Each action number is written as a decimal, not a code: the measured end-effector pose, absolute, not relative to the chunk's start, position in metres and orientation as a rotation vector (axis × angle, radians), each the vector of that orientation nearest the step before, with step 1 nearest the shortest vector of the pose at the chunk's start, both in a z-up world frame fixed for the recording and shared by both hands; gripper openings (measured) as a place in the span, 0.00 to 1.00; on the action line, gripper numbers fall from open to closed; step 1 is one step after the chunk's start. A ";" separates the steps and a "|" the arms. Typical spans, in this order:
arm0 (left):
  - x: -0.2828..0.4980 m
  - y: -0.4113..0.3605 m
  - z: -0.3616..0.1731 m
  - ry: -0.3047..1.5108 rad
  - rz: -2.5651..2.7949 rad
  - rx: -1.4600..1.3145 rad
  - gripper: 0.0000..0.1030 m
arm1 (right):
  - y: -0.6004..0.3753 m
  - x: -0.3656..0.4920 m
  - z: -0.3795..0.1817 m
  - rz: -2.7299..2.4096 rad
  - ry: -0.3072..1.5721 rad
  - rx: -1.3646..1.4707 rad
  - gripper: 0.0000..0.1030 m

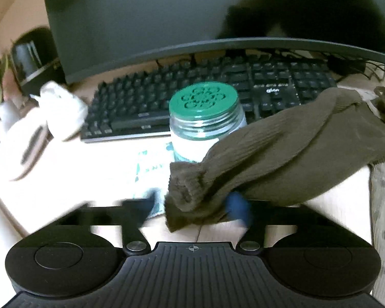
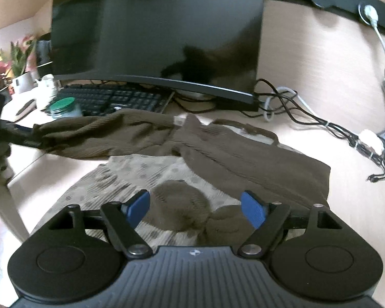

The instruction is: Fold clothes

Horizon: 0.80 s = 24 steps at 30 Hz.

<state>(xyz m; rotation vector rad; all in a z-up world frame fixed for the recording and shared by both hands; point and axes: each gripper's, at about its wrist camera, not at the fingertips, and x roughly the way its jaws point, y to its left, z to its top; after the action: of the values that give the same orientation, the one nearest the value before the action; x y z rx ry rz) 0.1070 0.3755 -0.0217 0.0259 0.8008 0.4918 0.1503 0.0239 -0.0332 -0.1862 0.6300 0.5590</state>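
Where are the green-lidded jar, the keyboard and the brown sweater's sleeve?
green-lidded jar (image 1: 204, 98): left wrist view, on its lid.
keyboard (image 1: 243, 82): left wrist view, on its middle keys.
sleeve (image 1: 282, 151): left wrist view, mid-length.

The brown sleeve (image 1: 269, 159) hides the left tongs' (image 1: 192, 205) blurred pads.

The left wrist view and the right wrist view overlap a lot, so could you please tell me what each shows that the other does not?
Only the left wrist view shows the left tongs shut on the brown sleeve cuff.

Only the right wrist view shows the open right tongs, the garment's body, the spotted cloth under it and the cables.

Both show the brown garment, green-lidded jar, keyboard and dark monitor.
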 end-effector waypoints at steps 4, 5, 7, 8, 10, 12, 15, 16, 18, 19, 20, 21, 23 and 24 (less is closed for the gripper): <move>0.099 0.357 0.005 0.722 0.441 -0.009 0.17 | 0.002 0.148 -0.031 0.496 0.638 -0.150 0.78; 0.099 0.349 0.016 0.695 0.403 -0.046 0.16 | -0.006 0.150 -0.032 0.474 0.644 -0.134 0.78; 0.107 0.329 0.036 0.654 0.289 -0.138 0.16 | -0.022 0.154 -0.035 0.427 0.660 -0.102 0.78; 0.114 0.316 0.044 0.638 0.226 -0.167 0.16 | -0.029 0.156 -0.038 0.407 0.669 -0.093 0.78; 0.130 0.284 0.057 0.617 0.102 -0.184 0.16 | -0.039 0.159 -0.041 0.382 0.678 -0.077 0.78; 0.147 0.250 0.062 0.613 -0.010 -0.191 0.16 | -0.049 0.161 -0.044 0.360 0.683 -0.060 0.78; 0.173 0.209 0.056 0.650 -0.138 -0.231 0.17 | -0.059 0.163 -0.048 0.342 0.687 -0.046 0.78; 0.182 0.198 0.052 0.668 -0.168 -0.250 0.20 | -0.063 0.164 -0.049 0.335 0.694 -0.038 0.78; 0.195 0.180 0.041 0.713 -0.216 -0.292 0.27 | -0.070 0.167 -0.051 0.323 0.708 -0.021 0.78; 0.197 0.174 0.036 0.730 -0.242 -0.311 0.39 | -0.072 0.168 -0.052 0.320 0.715 -0.012 0.78; 0.196 0.172 0.033 0.735 -0.261 -0.329 0.68 | -0.074 0.169 -0.053 0.321 0.722 0.000 0.78; 0.193 0.172 0.031 0.733 -0.272 -0.346 0.77 | -0.076 0.171 -0.054 0.322 0.729 0.011 0.78; 0.186 0.177 0.028 0.727 -0.273 -0.357 0.82 | -0.078 0.174 -0.056 0.327 0.742 0.035 0.78; 0.183 0.182 0.027 0.725 -0.262 -0.359 0.82 | -0.078 0.176 -0.055 0.340 0.745 0.051 0.78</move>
<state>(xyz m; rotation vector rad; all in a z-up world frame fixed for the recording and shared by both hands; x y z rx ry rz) 0.1834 0.1822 0.0275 -0.3585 0.7255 -0.2620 0.1760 -0.0777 -0.0549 0.0514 0.7451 0.3401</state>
